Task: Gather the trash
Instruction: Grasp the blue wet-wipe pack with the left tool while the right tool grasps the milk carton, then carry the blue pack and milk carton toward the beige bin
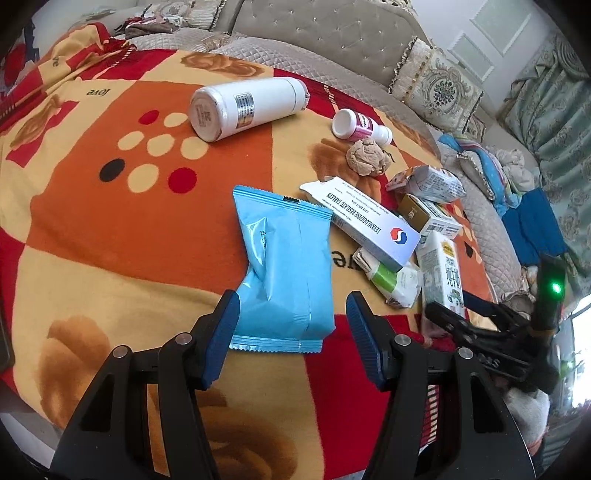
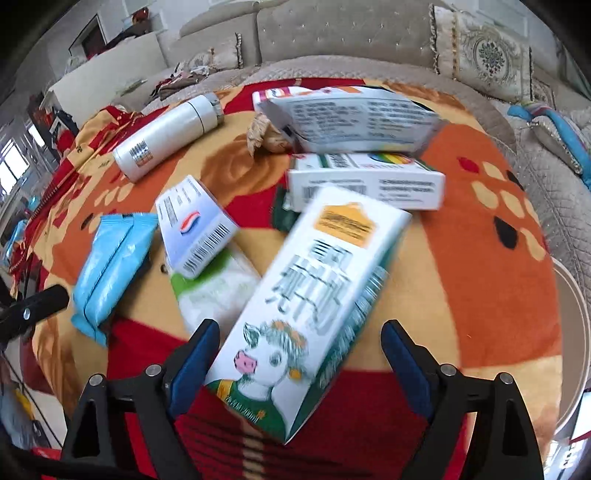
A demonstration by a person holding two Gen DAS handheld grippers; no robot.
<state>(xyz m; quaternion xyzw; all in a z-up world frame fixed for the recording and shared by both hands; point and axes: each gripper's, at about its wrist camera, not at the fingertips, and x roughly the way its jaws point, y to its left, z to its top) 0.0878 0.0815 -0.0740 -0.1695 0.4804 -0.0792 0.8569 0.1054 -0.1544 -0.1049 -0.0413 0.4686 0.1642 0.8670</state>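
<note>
A litter of packaging is spread over a red, orange and yellow blanket (image 1: 110, 229) draped on a sofa. Nearest the left claw (image 1: 291, 332) lies a light blue sealed pouch (image 1: 284, 266), crinkled, with serrated ends; its near end sits between the spread blue pads, which are held apart and not pressed against it. Just beside the pouch, a white tablet box (image 1: 365, 221) printed with dark lettering and a red-and-blue emblem rests across a green-and-white wrapper (image 1: 391, 277).

From the right wrist view, a tall white milk carton (image 2: 314, 295) printed with a cartoon cow (blurred in this view) is seen lying tilted between the fingers of the right claw (image 2: 303, 358); the left finger (image 2: 195, 354) is at the carton's edge, the right finger stands clear, so the claw is apart. Behind the carton a white medicine box (image 2: 369, 184) and a larger crushed carton (image 2: 351, 118) are piled, and a crumpled brown paper ball (image 2: 266, 136) is touching that crushed carton.

Further back a white cylindrical bottle (image 1: 247, 107) lies on its side, well apart from the pile, and a small pink-labelled bottle (image 1: 360, 125) is tipped over near the paper ball. A beige quilted sofa back (image 1: 332, 33) closes the scene.
</note>
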